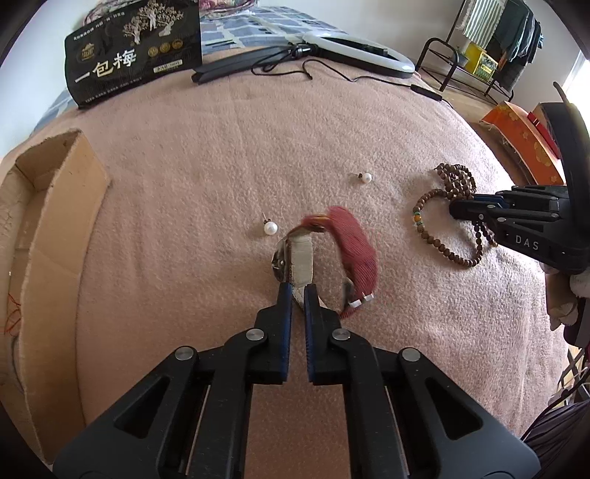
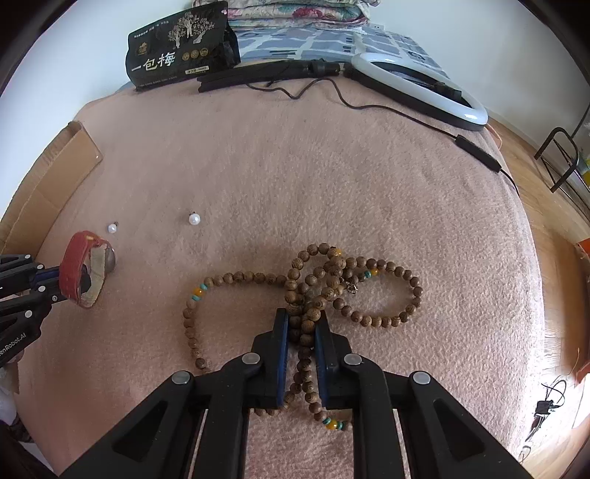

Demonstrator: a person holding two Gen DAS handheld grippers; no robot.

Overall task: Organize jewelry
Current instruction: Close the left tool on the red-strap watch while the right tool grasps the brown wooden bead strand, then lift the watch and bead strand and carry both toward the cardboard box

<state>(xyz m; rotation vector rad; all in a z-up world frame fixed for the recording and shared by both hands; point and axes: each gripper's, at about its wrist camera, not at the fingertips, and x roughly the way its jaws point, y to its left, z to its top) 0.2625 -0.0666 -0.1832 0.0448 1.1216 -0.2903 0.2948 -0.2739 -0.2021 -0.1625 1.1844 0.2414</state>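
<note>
Watch [image 1: 328,250] sits mid-blanket [image 1: 221,154], its strap pinched in our left gripper [image 1: 297,291]; right gripper [image 2: 301,324] clamps bead necklace [image 2: 306,283] nr the blanket's right edge, both prob. gripped for lifting to cardboard box [image 1: 55,206] at left edge.

A home bedroom: a bed under a pink blanket [image 2: 295,165], folded quilts [image 2: 295,13] at the top of the frame, a clothes rack [image 1: 497,33] at upper right, wood floor [image 2: 545,206] at right, a ring light [image 2: 416,88] lying on the bed.
</note>
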